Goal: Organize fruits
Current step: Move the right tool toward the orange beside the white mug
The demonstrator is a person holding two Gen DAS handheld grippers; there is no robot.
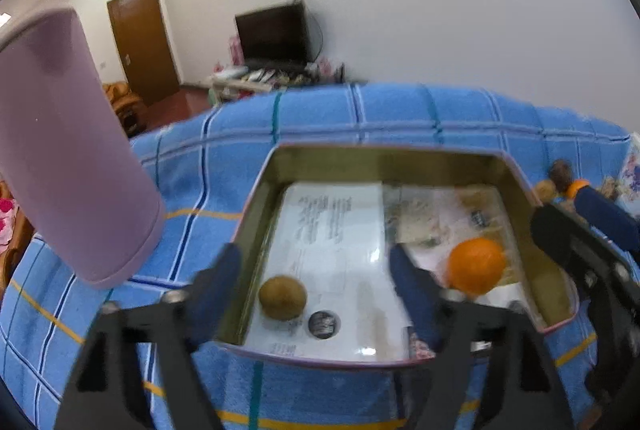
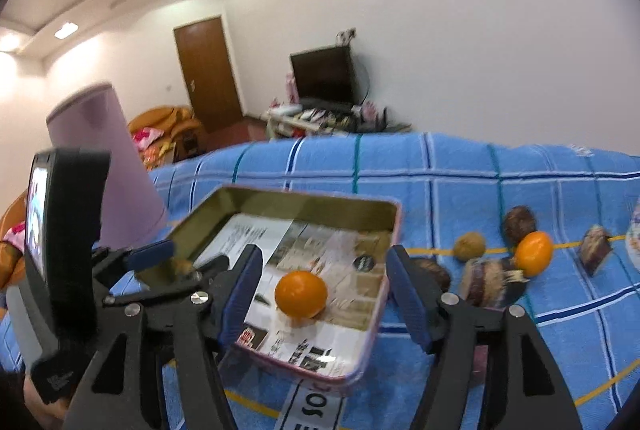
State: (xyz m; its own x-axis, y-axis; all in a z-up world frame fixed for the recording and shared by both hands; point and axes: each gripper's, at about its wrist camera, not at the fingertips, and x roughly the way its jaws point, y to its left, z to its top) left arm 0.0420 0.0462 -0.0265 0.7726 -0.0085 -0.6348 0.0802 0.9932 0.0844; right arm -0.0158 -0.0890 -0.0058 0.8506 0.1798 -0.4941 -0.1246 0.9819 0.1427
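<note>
On the blue checked cloth (image 1: 320, 118) covering the desk sits a shallow metal tin (image 1: 384, 160), lined with printed paper, and that's where the fruit is going. Inside it right now: a brown kiwi (image 1: 283, 297) toward the near left and an orange (image 1: 476, 264) on the right half, well apart from each other.

Left claw (image 1: 308, 290) is spread wide over the tin, nothing between its fingers, with the kiwi lying free below and between them. Right claw (image 2: 324, 294) is also apart (less wide than the left one), and the orange sits on the paper between its fingers (image 2: 408, 294) without either pad touching it, as far as I can tell.

Out on the cloth to the right of the tin there's more stuff waiting: another orange (image 2: 534, 254), a second kiwi (image 2: 469, 247), and a few dark brownish lumps (image 2: 519, 224) I can't identify, all close together.

A big lilac cylinder (image 1: 64, 150) stands on the left beside the tin, kinda blurry
</note>
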